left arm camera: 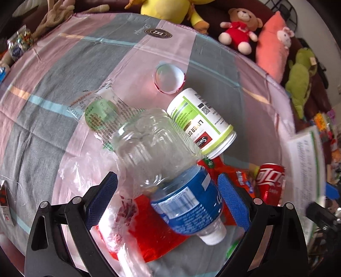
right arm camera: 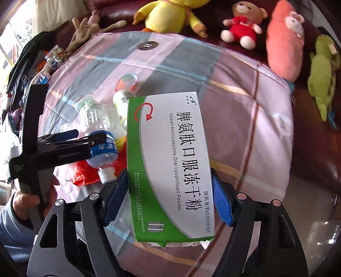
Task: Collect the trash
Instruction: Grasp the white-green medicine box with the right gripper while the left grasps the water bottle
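The medicine box [right arm camera: 168,168] hides most of the litter behind it in the right wrist view, and in the left wrist view it is only a blurred white and green smear at the right edge. The clear bottle [left arm camera: 166,162] covers part of the red wrapper [left arm camera: 153,230] and the lower end of the white pill jar [left arm camera: 202,123], while the red can [left arm camera: 269,181] shows only partly. The yellow plush toy [right arm camera: 170,15] is cut off by the top edge in both views.
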`<state>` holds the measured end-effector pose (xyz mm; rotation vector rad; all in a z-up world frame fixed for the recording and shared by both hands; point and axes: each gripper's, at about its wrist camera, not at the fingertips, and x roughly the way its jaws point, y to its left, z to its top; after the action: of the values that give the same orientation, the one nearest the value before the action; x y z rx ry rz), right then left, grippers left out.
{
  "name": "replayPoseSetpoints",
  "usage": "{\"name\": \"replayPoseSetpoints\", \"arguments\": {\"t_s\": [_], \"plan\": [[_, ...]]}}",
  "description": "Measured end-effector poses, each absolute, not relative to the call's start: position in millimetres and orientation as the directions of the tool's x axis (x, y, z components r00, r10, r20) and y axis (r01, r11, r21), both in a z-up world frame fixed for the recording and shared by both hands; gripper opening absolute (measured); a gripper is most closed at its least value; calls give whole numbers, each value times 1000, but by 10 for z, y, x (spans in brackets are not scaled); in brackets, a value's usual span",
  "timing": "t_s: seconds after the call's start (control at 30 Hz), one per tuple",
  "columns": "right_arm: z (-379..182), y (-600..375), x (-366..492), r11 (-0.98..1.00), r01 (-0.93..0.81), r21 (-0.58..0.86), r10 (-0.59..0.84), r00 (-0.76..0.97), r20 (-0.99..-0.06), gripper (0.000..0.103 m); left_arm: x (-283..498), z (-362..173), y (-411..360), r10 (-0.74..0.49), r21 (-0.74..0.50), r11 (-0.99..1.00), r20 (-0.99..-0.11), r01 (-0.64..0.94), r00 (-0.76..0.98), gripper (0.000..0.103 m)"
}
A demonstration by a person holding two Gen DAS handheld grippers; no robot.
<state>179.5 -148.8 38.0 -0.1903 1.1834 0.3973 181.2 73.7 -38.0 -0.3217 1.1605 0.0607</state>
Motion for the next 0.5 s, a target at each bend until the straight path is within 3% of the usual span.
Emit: {"name": "replayPoseSetpoints", "arguments": {"t_s": [0.17, 0.2, 0.23, 0.27, 0.5], "plan": [[323, -1754, 1772, 926, -364, 95, 218, 313, -924, 70, 1793, -428, 631, -78, -176, 963, -906, -203, 417, 95], [313, -1791, 1766, 927, -360, 104, 225, 312, -923, 70, 1775, -427, 611, -72, -168, 966, -903, -196, 423, 92], [300, -1840, 1755, 928, -353, 121, 238, 309, -921, 70, 1748, -414, 588, -74, -169, 968, -898, -184, 434, 78], [286, -1881, 1742, 928, -347, 137, 250, 307, -918, 70, 1729, -394, 558, -76, -166, 972, -895, -169, 440, 76], [210, -2086, 1663, 928, -312, 205, 301, 300, -905, 70, 1649, -346, 300, -117, -138, 990, -898, -20, 424, 75]]}}
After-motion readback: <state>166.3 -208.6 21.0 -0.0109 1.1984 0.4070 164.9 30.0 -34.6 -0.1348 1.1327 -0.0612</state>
